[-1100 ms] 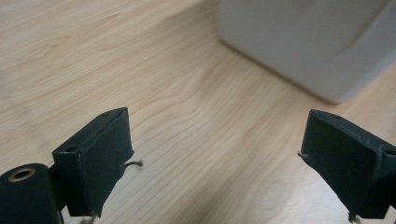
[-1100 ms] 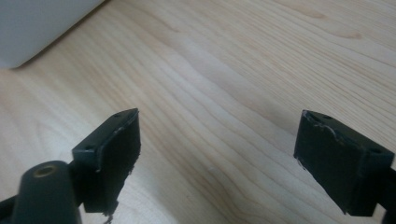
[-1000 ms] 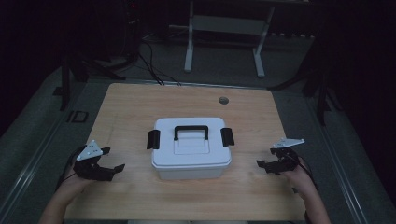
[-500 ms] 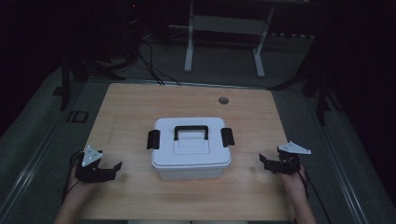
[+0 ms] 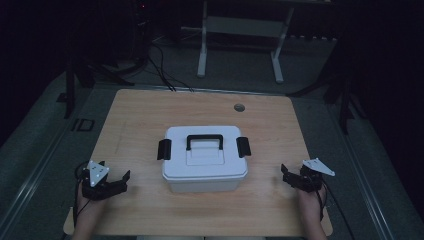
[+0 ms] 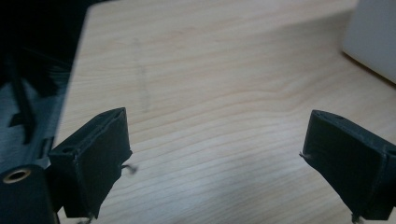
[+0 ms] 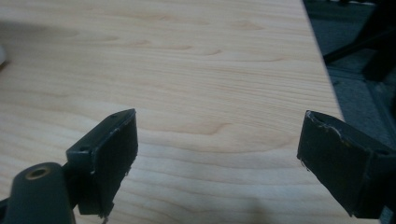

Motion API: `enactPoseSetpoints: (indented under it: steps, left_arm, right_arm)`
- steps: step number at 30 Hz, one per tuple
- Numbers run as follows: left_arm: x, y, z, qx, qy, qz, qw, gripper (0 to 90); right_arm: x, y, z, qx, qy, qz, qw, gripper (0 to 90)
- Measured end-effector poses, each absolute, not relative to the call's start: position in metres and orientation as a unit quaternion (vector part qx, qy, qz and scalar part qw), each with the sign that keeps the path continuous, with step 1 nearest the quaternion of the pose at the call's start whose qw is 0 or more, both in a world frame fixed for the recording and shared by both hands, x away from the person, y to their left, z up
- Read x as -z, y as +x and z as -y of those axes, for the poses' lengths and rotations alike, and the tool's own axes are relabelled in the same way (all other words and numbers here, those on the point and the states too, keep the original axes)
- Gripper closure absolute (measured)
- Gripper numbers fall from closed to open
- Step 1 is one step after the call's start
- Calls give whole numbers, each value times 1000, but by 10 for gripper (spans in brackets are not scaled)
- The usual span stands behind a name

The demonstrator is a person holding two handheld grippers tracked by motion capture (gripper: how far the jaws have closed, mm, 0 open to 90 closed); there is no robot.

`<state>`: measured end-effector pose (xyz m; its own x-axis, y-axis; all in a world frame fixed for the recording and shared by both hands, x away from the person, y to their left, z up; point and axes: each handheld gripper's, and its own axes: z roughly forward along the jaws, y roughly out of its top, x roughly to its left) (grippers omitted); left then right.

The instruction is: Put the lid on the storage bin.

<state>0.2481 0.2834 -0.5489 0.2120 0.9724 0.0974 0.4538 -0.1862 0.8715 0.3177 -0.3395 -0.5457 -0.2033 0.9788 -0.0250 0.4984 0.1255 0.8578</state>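
A white lidded storage box (image 5: 204,159) with a black carry handle (image 5: 204,141) and two black side latches stands shut in the middle of the wooden table (image 5: 150,115). My left gripper (image 5: 114,183) rests low at the table's front left, open and holding nothing. My right gripper (image 5: 288,175) sits at the front right, also open and holding nothing. In the left gripper view the jaws (image 6: 215,154) are spread wide over bare wood, with a corner of the white box (image 6: 371,39) at the upper right. The right gripper view has its jaws (image 7: 217,154) wide apart over bare wood.
A round grommet hole (image 5: 239,107) lies near the table's far edge. Beyond the table stand a white metal frame (image 5: 240,45) and cables on a dark floor. The table's right edge (image 7: 322,60) runs close beside my right gripper.
Both grippers have drawn back toward the table's front edge and slightly outward, away from the box. The box has not moved.
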Motion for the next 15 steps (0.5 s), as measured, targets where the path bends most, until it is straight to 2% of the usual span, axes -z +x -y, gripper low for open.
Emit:
enactPoseSetpoints:
  steps: [8,15]
  left_arm:
    - [553,244,-281,-379,661,-534,366,74]
    - [557,245,-280,-368,668,-531,371,74]
  right_arm:
    - [550,307,339,-369,547,-669,342,119]
    - [551,306,336,-368,544,-675,337,120]
